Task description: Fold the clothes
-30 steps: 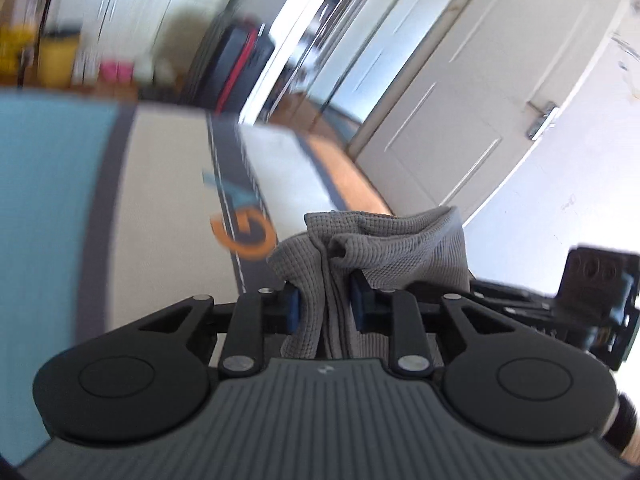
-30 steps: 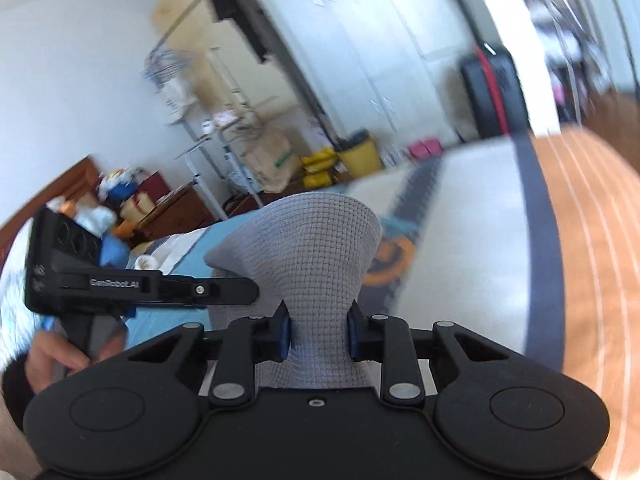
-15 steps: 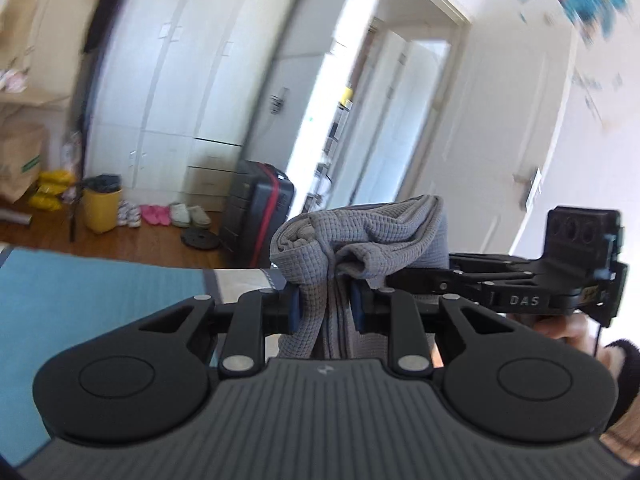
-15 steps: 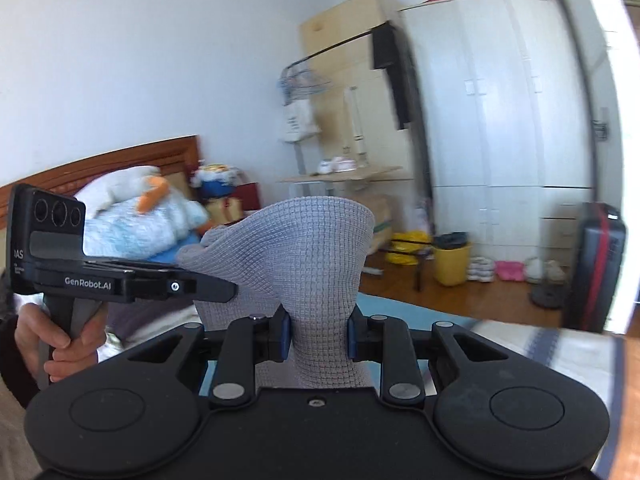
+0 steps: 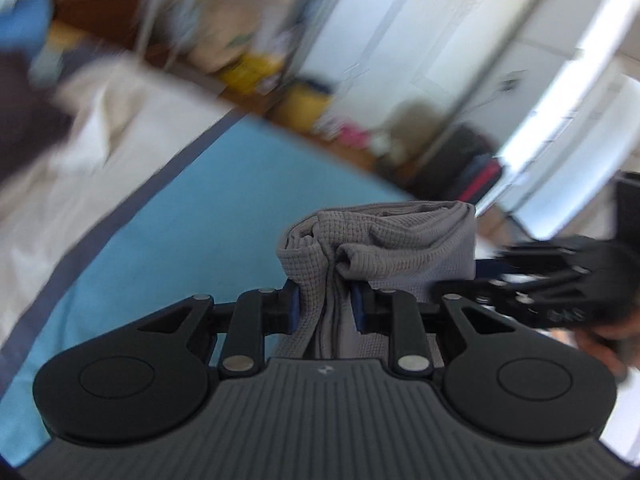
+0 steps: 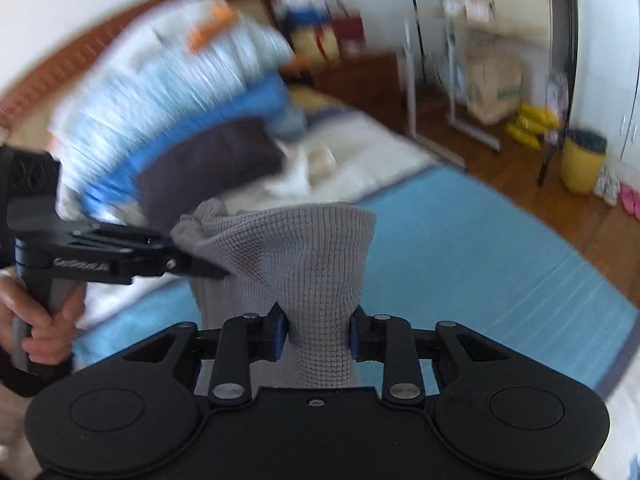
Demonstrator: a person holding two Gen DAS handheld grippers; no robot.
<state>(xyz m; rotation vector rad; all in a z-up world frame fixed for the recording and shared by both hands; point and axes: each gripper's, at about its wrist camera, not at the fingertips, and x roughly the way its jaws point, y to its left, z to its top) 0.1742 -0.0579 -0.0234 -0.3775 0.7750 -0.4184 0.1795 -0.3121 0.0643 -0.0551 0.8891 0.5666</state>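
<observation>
Both cameras have swung down and toward the head of the bed since half a second ago: wardrobe and door gave way to the blue mat (image 5: 208,216) and pillows, all motion-blurred. Grip unchanged on both sides.

Left to right. Person's left hand (image 6: 38,320) holds the left gripper (image 5: 325,300), fingers pinching a bunched, doubled edge of the grey waffle-knit garment (image 5: 400,248); several layers are crammed between the pads. Cloth runs taut to the right, straight into the right gripper (image 6: 319,330), fingers pressed on a thick gather of the same garment (image 6: 312,248). Garment is up in the air between the two tools, above the mat, not lying on anything visible. Far left on the bed: dark pillow (image 6: 208,160) and white bedding (image 5: 92,132). Far right on the floor: yellow bin (image 6: 582,166).

Step, judged: carrying the held edge across to lay or fold it on the mat. To do it well: keep both pinches firm, keep the two tools level and apart so the edge stays straight, lower onto the open blue area clear of the pillow, let the hanging part touch first, then release. Lower part of the garment is hidden, so its hang can't be told.
</observation>
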